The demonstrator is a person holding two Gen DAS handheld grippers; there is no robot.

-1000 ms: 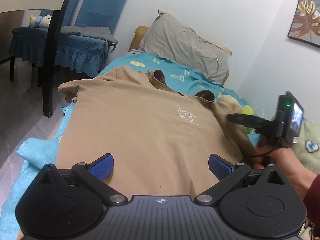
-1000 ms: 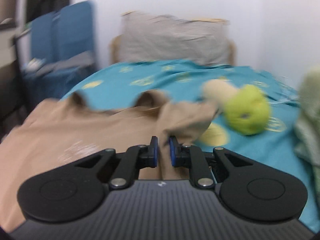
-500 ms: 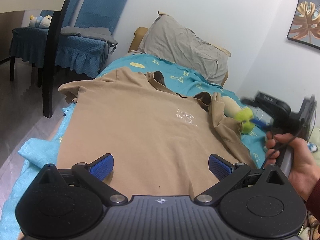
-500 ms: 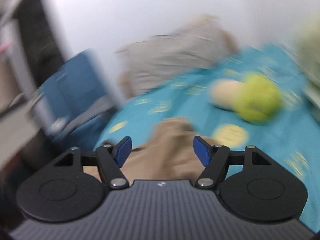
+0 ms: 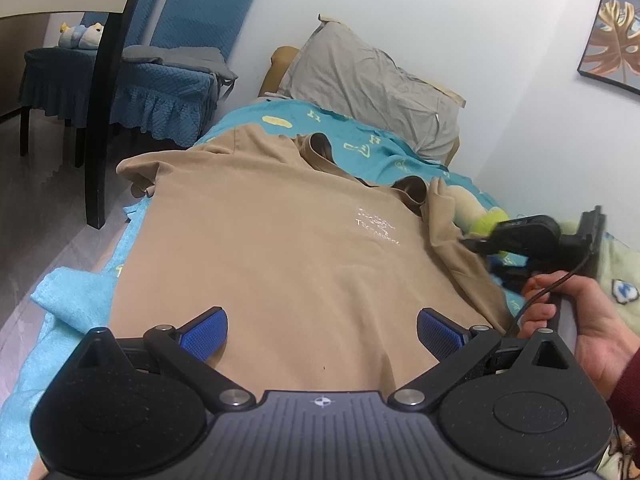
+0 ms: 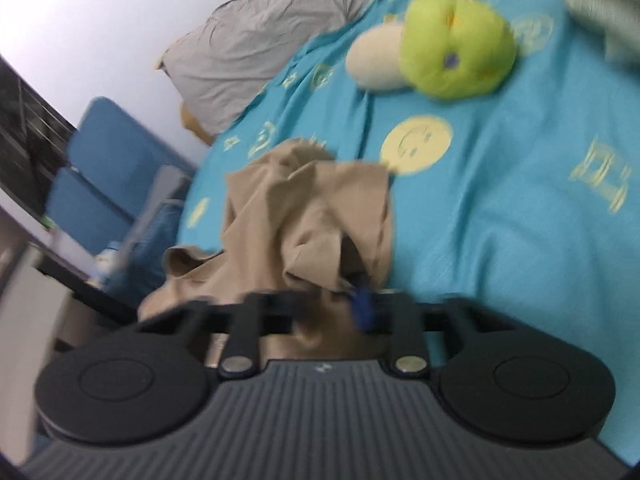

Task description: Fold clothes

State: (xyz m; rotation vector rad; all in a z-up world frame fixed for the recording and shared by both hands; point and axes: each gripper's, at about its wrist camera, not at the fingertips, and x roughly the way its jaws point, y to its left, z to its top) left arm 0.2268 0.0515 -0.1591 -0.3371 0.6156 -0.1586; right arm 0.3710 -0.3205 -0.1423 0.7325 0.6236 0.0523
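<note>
A tan T-shirt (image 5: 280, 248) lies face up along the bed with small white print on the chest. My left gripper (image 5: 322, 332) hovers open over its near hem, blue pads (image 5: 204, 332) wide apart with only flat cloth below. My right gripper (image 6: 344, 300), rolled to one side, is at the shirt's right sleeve (image 6: 320, 216). Its jaws are closing, and bunched sleeve cloth sits pinched between them beside one blue pad (image 6: 362, 304). The left wrist view shows that gripper (image 5: 474, 245) at the sleeve's edge, held by a hand (image 5: 568, 320).
A teal bedsheet (image 6: 500, 216) with yellow prints covers the bed. A green and cream plush toy (image 6: 448, 48) lies just past the sleeve. A grey pillow (image 5: 372, 80) leans on the wall. Blue chairs (image 5: 168, 80) and a dark table leg (image 5: 100, 120) stand at the left.
My right gripper let go of the sleeve, opened, rolled sideways and shifted right, then closed again on bunched sleeve cloth. The left gripper stayed still and open.
</note>
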